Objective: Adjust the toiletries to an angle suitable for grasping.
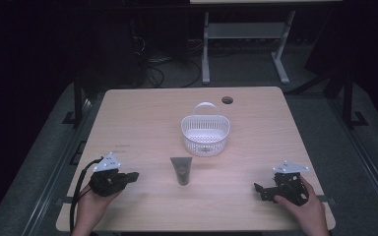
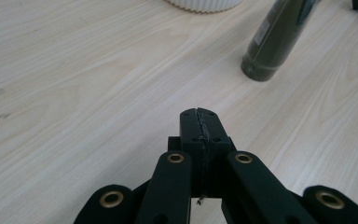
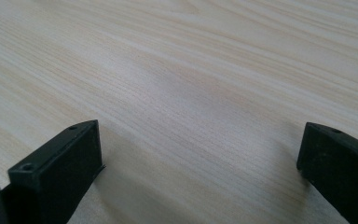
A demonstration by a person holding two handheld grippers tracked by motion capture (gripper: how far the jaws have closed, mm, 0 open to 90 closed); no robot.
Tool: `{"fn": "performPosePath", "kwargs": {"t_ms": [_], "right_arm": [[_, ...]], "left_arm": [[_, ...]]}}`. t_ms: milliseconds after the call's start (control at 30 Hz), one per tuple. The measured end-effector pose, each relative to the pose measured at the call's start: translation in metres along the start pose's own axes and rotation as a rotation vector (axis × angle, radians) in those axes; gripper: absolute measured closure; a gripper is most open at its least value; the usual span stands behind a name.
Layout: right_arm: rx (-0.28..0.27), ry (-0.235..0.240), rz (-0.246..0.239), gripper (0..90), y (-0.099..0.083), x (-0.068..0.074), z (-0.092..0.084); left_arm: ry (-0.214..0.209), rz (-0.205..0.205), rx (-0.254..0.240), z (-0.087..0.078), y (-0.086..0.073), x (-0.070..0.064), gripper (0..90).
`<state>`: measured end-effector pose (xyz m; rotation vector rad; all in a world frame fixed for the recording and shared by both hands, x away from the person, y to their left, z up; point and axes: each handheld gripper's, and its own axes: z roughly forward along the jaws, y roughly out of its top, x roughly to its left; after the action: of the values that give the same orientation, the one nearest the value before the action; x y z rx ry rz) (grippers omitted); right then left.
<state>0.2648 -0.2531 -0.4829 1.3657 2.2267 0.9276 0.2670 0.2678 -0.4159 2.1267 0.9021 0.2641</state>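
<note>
Pale wood-grain tabletop (image 1: 142,113) stands in a dark room, with a white desk frame (image 1: 246,39) and cables on the floor behind it. At the middle of it lies a dark grey tube (image 1: 181,170), cap end toward the person. Just beyond the tube sits a white plastic basket (image 1: 205,131) with its handle raised. Left of the tube, well apart from it, a hand holds the left claw (image 1: 134,175) with its tips aimed at the tube; its jaws are pressed together with nothing between them. Right of the tube, near the tabletop's edge, the right claw (image 1: 258,191) rests with its jaws spread wide over bare wood, holding nothing.
</note>
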Motion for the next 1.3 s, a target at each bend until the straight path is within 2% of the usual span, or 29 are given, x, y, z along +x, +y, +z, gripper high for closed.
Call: {"fn": "performPosePath", "kwargs": {"t_ms": [433,733,767,1000,1033,1200,1300], "right_arm": [[0.0,0.0,-0.001,0.0,0.0,0.0,0.0],[0.0,0.0,-0.001,0.0,0.0,0.0,0.0],[0.0,0.0,-0.001,0.0,0.0,0.0,0.0],[0.0,0.0,-0.001,0.0,0.0,0.0,0.0],[0.0,0.0,-0.001,0.0,0.0,0.0,0.0],[0.0,0.0,-0.001,0.0,0.0,0.0,0.0],[0.0,0.0,-0.001,0.0,0.0,0.0,0.0]], "left_arm": [[-0.031,0.018,-0.023,0.003,0.017,-0.011,89.5],[-0.069,0.039,-0.044,0.006,0.031,-0.019,89.5],[-0.09,0.03,-0.057,0.006,0.033,-0.02,89.5],[-0.095,0.049,-0.063,0.006,0.044,-0.026,89.5],[-0.11,0.048,-0.074,0.006,0.047,-0.027,89.5],[-0.121,0.064,-0.083,0.007,0.055,-0.032,89.5],[-0.132,0.057,-0.088,0.009,0.057,-0.032,89.5]]}}
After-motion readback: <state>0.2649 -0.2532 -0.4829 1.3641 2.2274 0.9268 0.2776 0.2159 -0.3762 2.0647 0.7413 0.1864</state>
